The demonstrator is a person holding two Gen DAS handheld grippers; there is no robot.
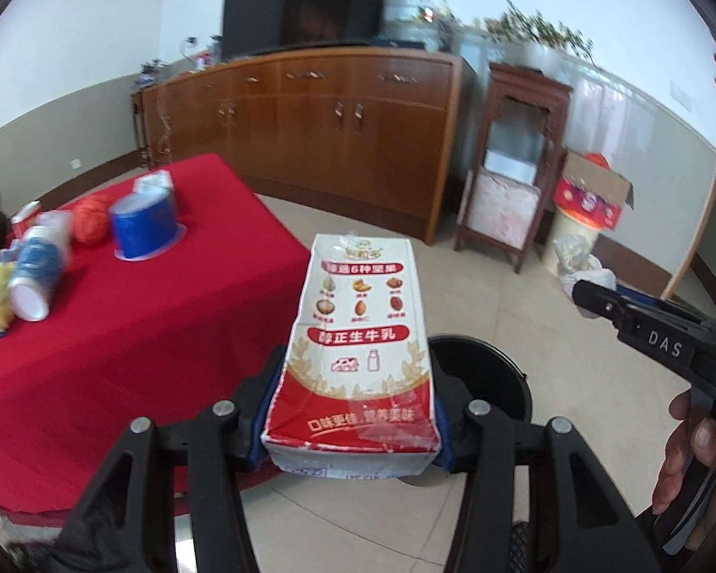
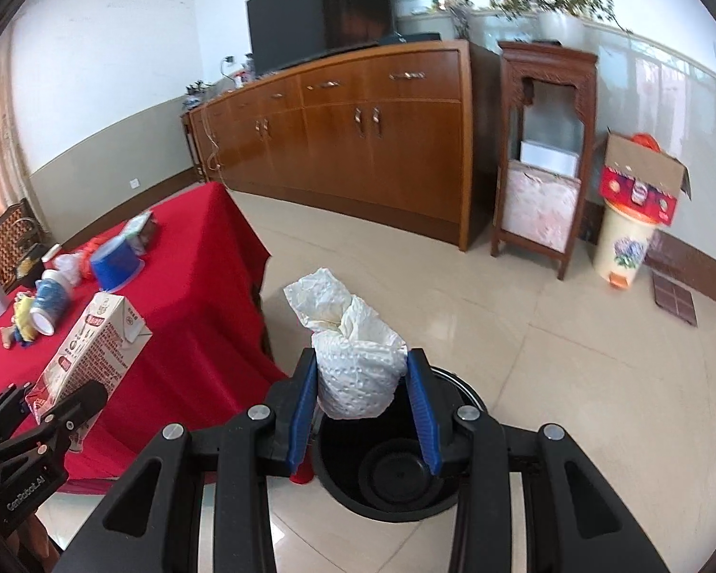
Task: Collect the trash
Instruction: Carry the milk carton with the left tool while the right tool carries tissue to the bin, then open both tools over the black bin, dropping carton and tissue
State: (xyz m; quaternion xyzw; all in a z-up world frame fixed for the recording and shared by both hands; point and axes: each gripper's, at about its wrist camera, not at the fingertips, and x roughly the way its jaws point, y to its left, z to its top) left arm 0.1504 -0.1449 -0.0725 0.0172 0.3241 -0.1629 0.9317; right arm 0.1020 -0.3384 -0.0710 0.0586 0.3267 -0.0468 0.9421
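Left gripper (image 1: pixel 353 434) clamps milk carton (image 1: pixel 358 353) printed "醇正生牛乳"

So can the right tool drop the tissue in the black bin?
Probably yes. The right tool holds the crumpled tissue just above the open black bin, with nothing between them.

The milk carton (image 1: pixel 358 334) reads "醇正生牛乳"; the right gripper (image 1: pixel 592 298) bears "DAS".
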